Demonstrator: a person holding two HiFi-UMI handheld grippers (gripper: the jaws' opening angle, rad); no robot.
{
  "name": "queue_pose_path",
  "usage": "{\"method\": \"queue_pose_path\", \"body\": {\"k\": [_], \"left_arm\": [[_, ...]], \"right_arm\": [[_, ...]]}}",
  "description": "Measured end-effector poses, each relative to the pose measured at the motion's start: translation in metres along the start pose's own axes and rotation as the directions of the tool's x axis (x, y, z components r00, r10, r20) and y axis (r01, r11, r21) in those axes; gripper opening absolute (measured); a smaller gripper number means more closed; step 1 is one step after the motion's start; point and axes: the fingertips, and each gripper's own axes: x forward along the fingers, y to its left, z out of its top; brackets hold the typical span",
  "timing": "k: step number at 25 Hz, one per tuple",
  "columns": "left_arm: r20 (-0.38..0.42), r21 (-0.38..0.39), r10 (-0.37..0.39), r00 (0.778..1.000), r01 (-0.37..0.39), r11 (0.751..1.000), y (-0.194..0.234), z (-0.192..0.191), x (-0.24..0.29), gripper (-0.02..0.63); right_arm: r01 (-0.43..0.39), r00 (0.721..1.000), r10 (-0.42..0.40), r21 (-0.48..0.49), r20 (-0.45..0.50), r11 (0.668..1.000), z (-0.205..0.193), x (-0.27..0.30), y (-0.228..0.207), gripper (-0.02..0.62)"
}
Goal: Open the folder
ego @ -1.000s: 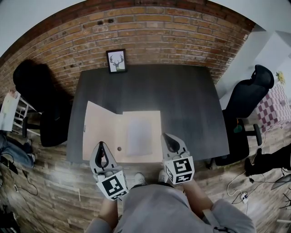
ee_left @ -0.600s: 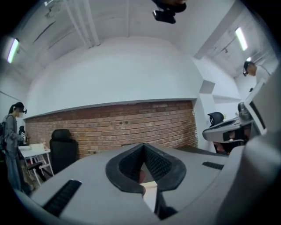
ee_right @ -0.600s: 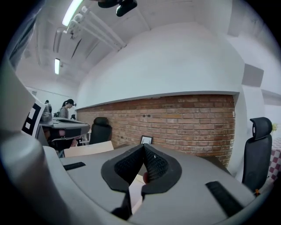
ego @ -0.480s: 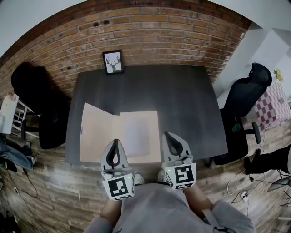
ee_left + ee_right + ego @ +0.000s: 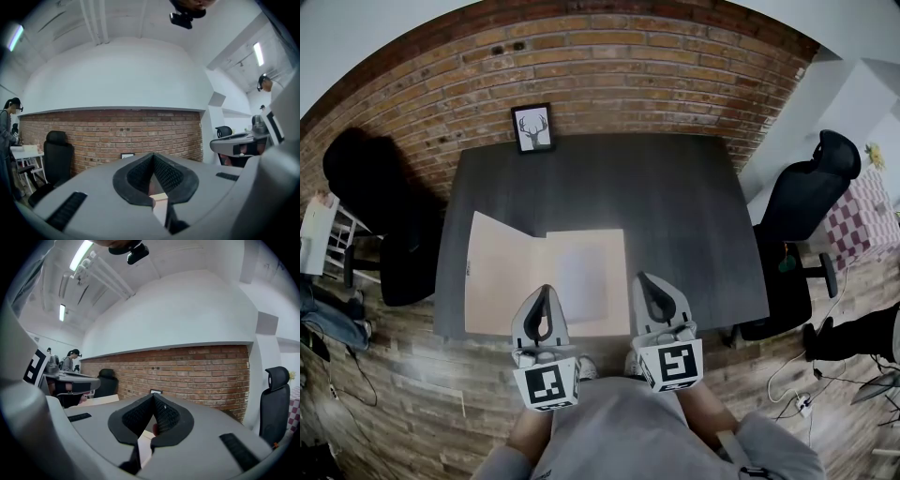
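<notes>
Brick wall [image 5: 609, 66] runs behind a dark table [image 5: 675, 216], with a small framed deer picture [image 5: 532, 127] standing at the table's far edge against it. One black chair [image 5: 811, 202] sits off the table's right end and another chair [image 5: 370, 187] off the left. The floor is wood planks.

The folder [image 5: 502, 281] lies open on the near left part of the table. Its left cover reaches the table's left edge, and its far corner looks tilted up a little. The right half lies flat with a pale sheet [image 5: 581, 277] on it.

Both grippers are held level at the near edge of the table, side by side and apart from each other. The left gripper [image 5: 543, 292] has its tips over the folder's near edge, close to the fold. In its own view the left gripper [image 5: 153, 157] has its jaws together, the ribbed pads meeting at the tip with nothing clamped; a pale bit of folder shows below through the hollow. The right gripper [image 5: 643, 281] points past the folder's near right corner, just beside it. The right gripper view shows the right gripper [image 5: 153, 397] closed the same way, pads touching and empty
</notes>
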Motion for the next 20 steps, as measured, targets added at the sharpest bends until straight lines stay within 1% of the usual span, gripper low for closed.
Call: {"method": "queue_pose_path", "body": {"k": [9, 20], "left_arm": [[-0.003, 0.003, 0.002, 1.0, -0.002, 1.0, -0.0008, -0.0006, 0.0023, 0.002], [-0.01, 0.009, 0.012, 1.0, -0.012, 1.0, -0.0008, -0.0017, 0.0027, 0.002]], "right_arm": [[-0.012, 1.0, 0.012, -0.004, -0.009, 1.0, -0.0055, 0.002, 0.0014, -0.002], [-0.008, 1.0, 0.008, -0.012, -0.019, 1.0, -0.0055, 0.0025, -0.0023, -0.002]]}}
